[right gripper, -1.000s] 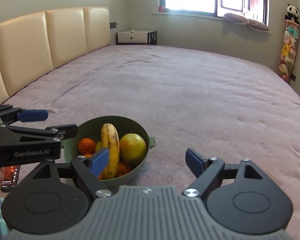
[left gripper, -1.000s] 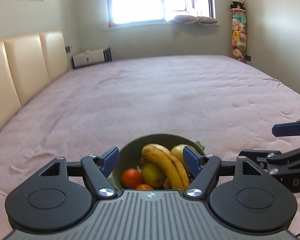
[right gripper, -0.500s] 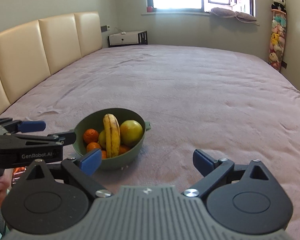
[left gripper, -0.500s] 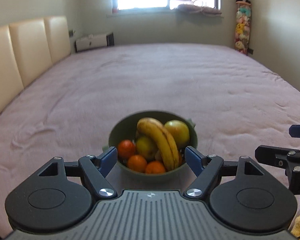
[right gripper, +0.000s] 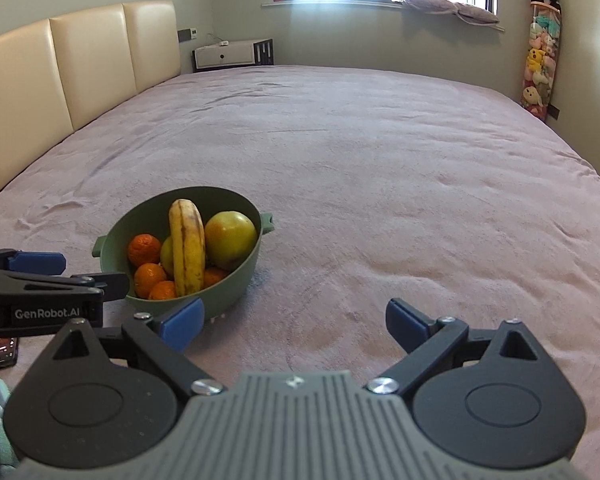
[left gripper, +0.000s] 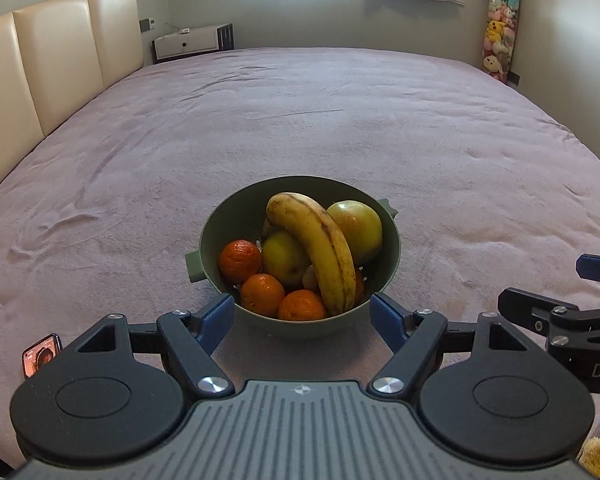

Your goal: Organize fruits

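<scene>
Taking the green bowl (left gripper: 300,322) as the landmark and reading from its left: a phone (left gripper: 40,354) lay on the bed (left gripper: 340,128) well to the bowl's left, near the bed's front edge. The left gripper (left gripper: 302,318) hung just in front of the bowl, jaws spread with nothing between them but the bowl's near wall, its blue pads on either side and not pressing. Inside the bowl sat three oranges (left gripper: 240,261) at the left and front, a yellow-green fruit (left gripper: 285,258) in the middle, the banana (left gripper: 320,248) lying over the heap, and a larger yellow-green fruit (left gripper: 358,226) at the back right. To the bowl's right, over bare bedspread, hung the right gripper (right gripper: 294,322), whose jaws had just been opening and now stood wide and empty.

The risks, as I judge them: the bowl stood on a soft mattress, so a push on its rim could tip or slide it. The banana rested loosely on rounded fruit. Pinched near one end it could swing and knock an orange out. The ripe skin would bruise under a hard squeeze.

The banana's long axis ran from the bowl's far-left rim down to its near-right rim, bowed outward to the right. One end pointed away toward the window and the other toward the left gripper.
</scene>
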{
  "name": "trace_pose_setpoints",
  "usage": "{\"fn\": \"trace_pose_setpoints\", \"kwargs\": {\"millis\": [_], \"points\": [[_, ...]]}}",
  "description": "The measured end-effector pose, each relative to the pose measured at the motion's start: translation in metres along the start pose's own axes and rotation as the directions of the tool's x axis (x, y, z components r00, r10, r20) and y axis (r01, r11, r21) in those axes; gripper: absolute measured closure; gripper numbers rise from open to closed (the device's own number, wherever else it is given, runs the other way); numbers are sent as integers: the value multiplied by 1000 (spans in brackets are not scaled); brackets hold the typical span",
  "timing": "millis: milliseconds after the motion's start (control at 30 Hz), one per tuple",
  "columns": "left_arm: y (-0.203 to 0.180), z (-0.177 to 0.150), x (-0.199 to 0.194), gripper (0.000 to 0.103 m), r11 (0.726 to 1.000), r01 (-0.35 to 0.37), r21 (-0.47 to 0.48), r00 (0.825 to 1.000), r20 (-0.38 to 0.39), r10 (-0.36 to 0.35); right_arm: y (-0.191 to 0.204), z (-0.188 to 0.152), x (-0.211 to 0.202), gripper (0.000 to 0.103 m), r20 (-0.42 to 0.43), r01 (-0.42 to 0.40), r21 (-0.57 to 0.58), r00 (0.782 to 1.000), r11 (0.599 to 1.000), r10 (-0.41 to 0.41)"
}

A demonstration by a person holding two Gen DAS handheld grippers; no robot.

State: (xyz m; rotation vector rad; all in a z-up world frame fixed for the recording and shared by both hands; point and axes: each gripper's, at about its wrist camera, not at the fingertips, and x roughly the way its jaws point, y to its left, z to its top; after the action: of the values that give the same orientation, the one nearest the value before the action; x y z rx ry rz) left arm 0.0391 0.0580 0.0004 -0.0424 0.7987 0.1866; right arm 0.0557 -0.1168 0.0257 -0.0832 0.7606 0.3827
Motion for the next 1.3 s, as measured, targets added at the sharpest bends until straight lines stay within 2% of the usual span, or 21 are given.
{"fn": "trace_pose_setpoints", "kwargs": {"millis": [1300], "points": [[1, 2, -1, 13, 1000, 5, -9, 1000, -4, -5, 1, -3, 2, 9, -7, 3, -10, 1000, 1000, -3]]}}
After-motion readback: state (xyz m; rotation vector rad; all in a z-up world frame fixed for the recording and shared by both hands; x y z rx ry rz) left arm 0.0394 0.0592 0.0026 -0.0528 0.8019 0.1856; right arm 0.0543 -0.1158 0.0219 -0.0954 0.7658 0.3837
